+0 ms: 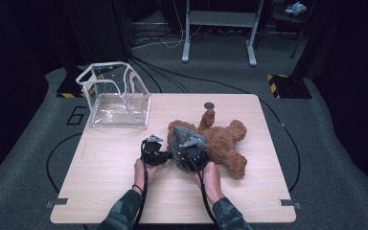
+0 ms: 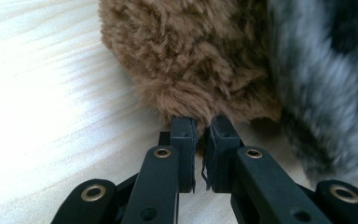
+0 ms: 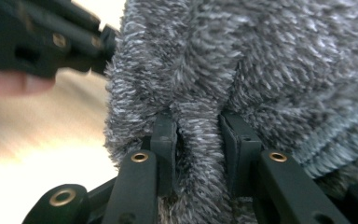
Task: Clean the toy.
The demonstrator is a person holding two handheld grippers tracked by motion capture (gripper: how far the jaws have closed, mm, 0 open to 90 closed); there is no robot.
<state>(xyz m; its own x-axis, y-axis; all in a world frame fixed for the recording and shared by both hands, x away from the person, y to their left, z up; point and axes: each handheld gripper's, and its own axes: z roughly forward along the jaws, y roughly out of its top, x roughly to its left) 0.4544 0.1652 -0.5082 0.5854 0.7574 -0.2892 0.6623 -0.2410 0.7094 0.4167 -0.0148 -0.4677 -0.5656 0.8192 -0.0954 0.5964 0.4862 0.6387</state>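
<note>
Left tongs pinching brown teddy bear, right tongs pinching grey cloth.

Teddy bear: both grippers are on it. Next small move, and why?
Probably pull the grey cloth off the bear with the right gripper while the left gripper holds. The right gripper is pinching a fold of grey cloth; the left is clamped on brown fur at the bear's edge, anchoring it on the table. With both grips set, a short tug would show whether the cloth slides.
</note>
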